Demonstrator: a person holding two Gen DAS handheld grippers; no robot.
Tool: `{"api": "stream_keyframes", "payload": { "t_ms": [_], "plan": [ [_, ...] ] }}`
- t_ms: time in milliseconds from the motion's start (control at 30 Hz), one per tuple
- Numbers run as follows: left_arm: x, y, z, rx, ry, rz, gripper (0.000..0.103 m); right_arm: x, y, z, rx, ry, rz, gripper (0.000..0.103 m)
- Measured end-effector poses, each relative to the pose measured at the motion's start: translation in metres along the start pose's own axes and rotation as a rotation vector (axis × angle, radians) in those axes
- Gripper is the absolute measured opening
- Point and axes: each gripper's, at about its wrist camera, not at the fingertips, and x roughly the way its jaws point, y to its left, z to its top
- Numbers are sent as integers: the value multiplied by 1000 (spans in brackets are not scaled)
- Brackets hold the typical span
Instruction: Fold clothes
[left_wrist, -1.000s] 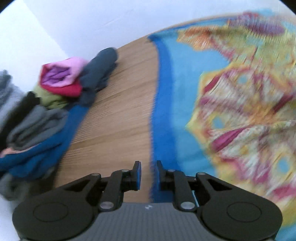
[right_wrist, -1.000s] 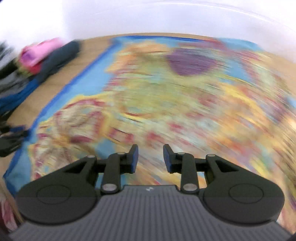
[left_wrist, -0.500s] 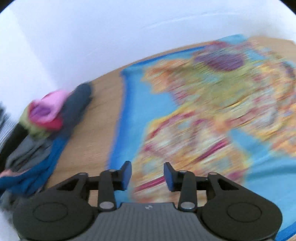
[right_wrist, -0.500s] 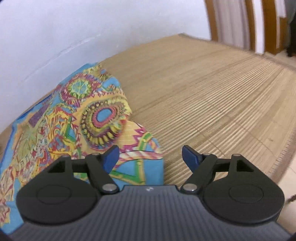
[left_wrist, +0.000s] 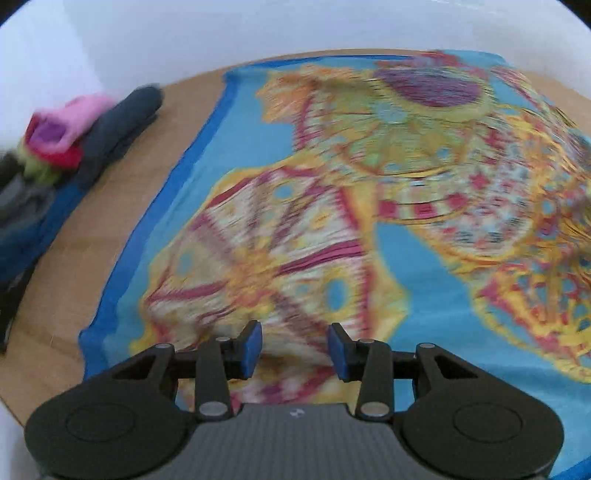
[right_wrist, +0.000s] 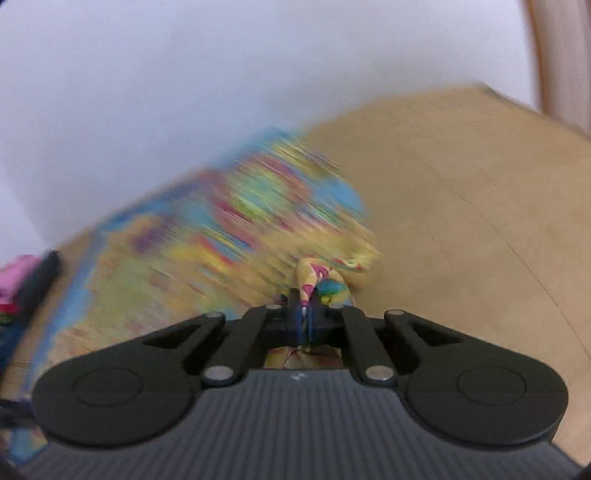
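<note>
A blue-bordered patterned cloth (left_wrist: 369, 192) in yellow, red and turquoise lies spread on a woven mat (right_wrist: 480, 192) against a white wall (left_wrist: 221, 33). The left gripper (left_wrist: 294, 347) hovers over its near edge, jaws partly apart with nothing between them. The right gripper (right_wrist: 304, 314) is clamped tight on a bunched corner of the cloth. A pile of folded clothes (left_wrist: 55, 147) sits at the mat's left side.
</note>
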Motion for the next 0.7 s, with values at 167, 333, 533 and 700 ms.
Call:
{"api": "stream_keyframes", "payload": {
  "t_ms": [167,333,533,700],
  "plan": [
    [4,55,4,-34,-37,-5,42,27,157,13,-353,13,299,6],
    [5,120,-1,-74,-56,-1,42,71,295,-68,-611,224,553,9],
    [16,152,7,-60,-60,-19,42,82,324,-122,-711,324,487,30],
    [39,125,29,-17,-62,-78,42,54,215,-62,-353,164,275,69]
  ]
}}
